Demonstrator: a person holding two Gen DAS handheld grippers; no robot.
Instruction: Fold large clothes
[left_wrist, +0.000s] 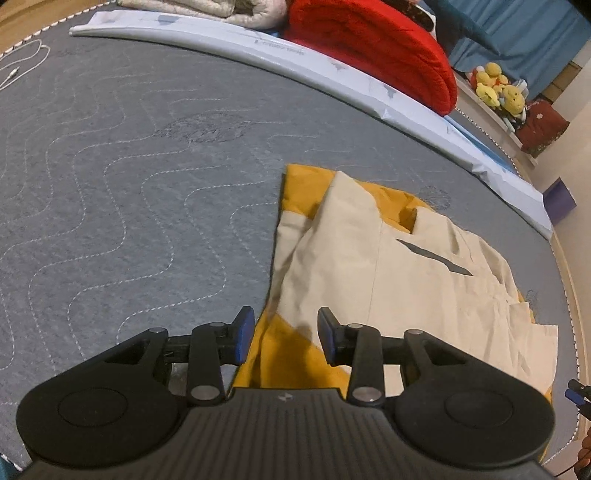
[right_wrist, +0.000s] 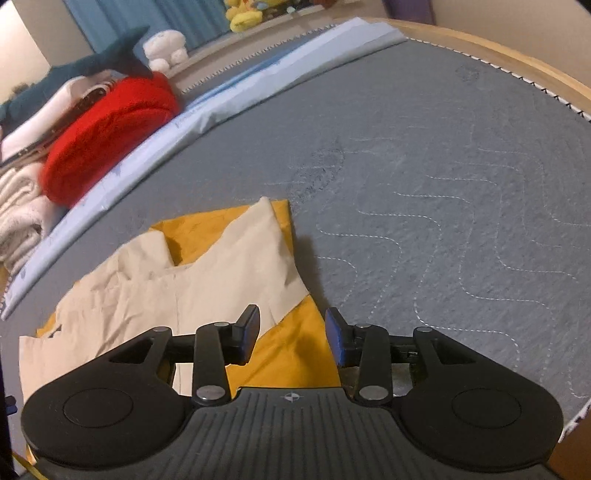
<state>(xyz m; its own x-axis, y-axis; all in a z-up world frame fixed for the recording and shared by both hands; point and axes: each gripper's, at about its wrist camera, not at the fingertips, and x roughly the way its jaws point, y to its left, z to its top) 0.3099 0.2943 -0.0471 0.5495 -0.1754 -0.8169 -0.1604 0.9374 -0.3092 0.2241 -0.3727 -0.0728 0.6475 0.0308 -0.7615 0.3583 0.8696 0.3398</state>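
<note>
Cream-and-yellow garment (left_wrist: 369, 258), part-folded, flat on the grey bed (left_wrist: 129, 184); left gripper (left_wrist: 286, 338) and right gripper (right_wrist: 291, 334) both open, empty, over its near edge; next, probably pinch fresh edges.

Both cameras ride just behind their fingers, tilted steeply down, close over the grey quilted mattress (left_wrist: 129, 166). The left wrist view has the yellow-and-cream garment (left_wrist: 369, 258) at centre and right; the right wrist view has it (right_wrist: 207, 269) at centre and left. Shared far off: red bedding (left_wrist: 373, 48) (right_wrist: 107, 136), folded white sheet (left_wrist: 295, 62) (right_wrist: 229, 96).
</note>
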